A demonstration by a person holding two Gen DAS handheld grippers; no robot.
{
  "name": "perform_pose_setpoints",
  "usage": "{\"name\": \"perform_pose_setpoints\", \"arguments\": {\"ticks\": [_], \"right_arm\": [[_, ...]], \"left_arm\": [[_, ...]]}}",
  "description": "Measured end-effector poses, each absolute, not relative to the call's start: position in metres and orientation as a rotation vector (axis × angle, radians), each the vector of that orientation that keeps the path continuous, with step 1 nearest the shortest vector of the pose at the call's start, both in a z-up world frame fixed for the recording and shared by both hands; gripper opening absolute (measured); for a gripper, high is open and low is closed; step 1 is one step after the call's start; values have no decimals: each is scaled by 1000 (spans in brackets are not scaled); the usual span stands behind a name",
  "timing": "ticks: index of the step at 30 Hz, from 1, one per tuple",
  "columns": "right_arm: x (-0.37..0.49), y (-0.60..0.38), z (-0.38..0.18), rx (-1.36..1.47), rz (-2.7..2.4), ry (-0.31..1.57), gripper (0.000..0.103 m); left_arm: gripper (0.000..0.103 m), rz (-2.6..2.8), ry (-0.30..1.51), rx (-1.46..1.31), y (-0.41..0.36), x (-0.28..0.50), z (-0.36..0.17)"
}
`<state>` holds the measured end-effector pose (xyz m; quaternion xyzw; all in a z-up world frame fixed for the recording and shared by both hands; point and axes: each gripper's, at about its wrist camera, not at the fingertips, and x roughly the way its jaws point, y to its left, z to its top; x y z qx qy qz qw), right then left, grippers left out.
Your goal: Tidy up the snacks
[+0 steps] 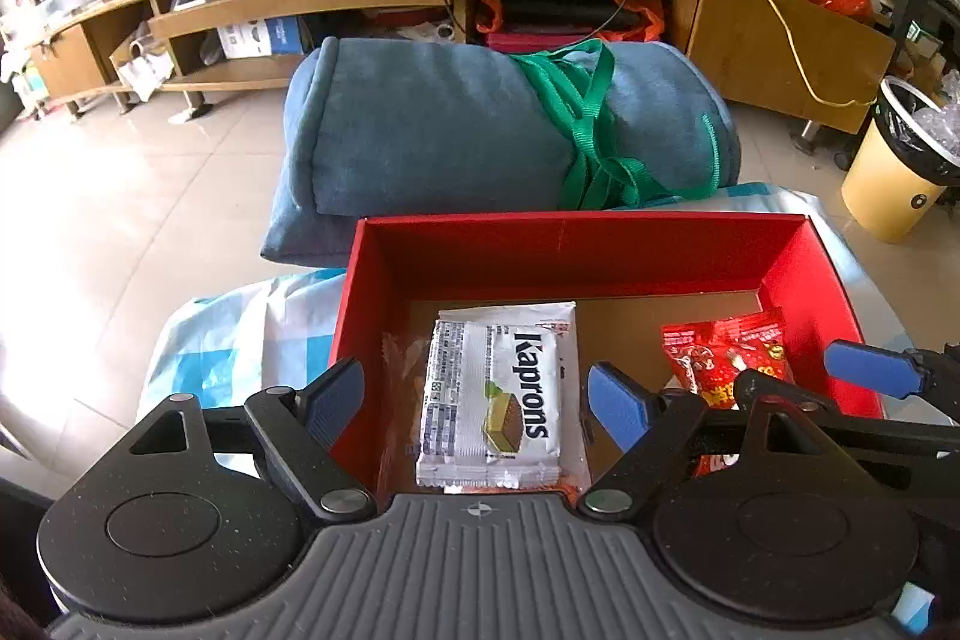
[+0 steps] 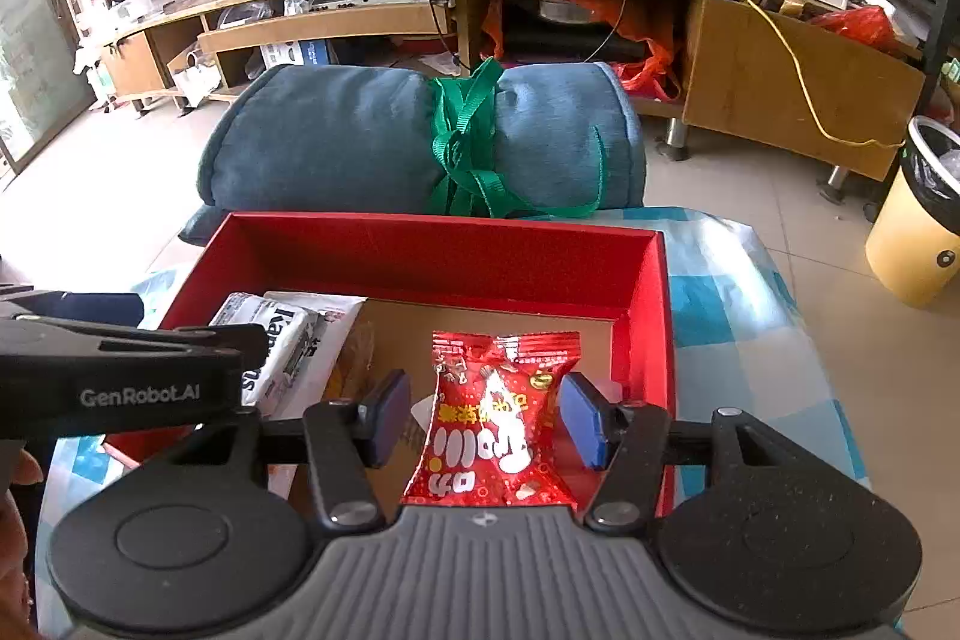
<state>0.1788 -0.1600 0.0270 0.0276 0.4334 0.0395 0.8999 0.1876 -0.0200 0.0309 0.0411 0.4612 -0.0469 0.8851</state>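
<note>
A rolled blue fleece blanket (image 1: pixel 432 130) tied with green webbing strap (image 1: pixel 585 130) lies at the bench's far edge. Beyond stand a long wooden TV cabinet (image 2: pixel 780 70) and a cream plastic waste bin (image 2: pixel 915 220).

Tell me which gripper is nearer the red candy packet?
Right. The right gripper has the red candy packet between its pads, over the red box. The left gripper sits open over the white Kaprons packet beside it.

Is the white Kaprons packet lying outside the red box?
No, the Kaprons packet lies on the floor of the red box, inside its walls.
</note>
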Motion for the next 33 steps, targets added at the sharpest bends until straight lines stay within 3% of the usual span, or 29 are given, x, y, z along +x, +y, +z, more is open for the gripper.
{"name": "perform_pose_setpoints", "arguments": {"ticks": [33], "right_arm": [[99, -195, 26, 84, -20, 946, 56]], "left_arm": [[90, -276, 978, 112, -52, 121, 32]]}}
